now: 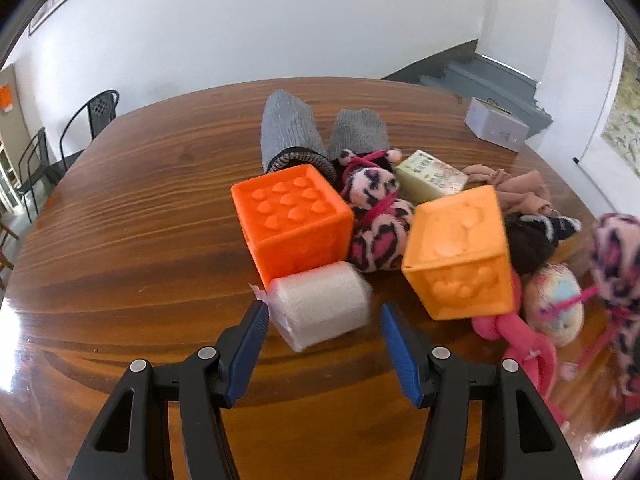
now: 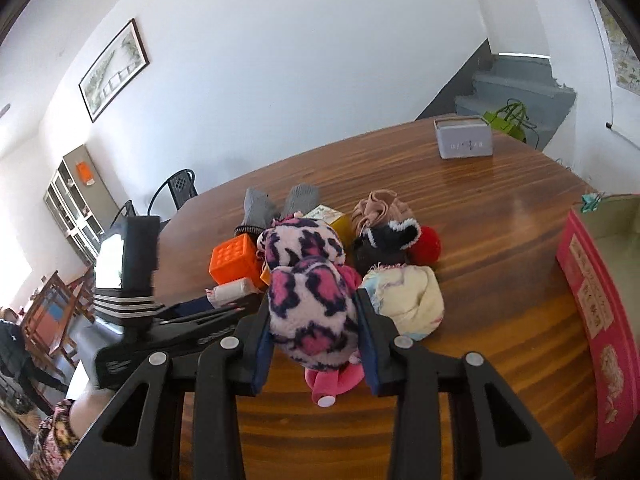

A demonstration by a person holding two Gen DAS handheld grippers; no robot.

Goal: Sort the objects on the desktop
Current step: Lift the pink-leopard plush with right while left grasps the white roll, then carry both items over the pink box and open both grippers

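The fuzzy pink-and-black leopard-print sock point(image 2: 312, 300) sits clamped between the right gripper point(image 2: 316, 344) fingers, its long axis running forward along them. Only the left wrist view shows the left gripper point(image 1: 324, 344) spread wide, a white wrapped roll point(image 1: 320, 310) lying crosswise just ahead.

Two orange rubber cubes: bright orange heart-embossed cube point(image 1: 292, 216), paler orange cube point(image 1: 460, 252). Two grey knit socks point(image 1: 292, 128). Two pink leopard-print fuzzy socks: one in the pile point(image 1: 376, 216), one gripped in the right claw point(image 2: 316, 300). One white wrapped roll point(image 1: 320, 310). One pale green carton point(image 1: 432, 176). One beige bundled stocking point(image 2: 382, 206). One black fuzzy sock point(image 2: 384, 244). One red ball point(image 2: 426, 246). One pastel rolled sock point(image 2: 408, 300). One grey box point(image 2: 464, 138).
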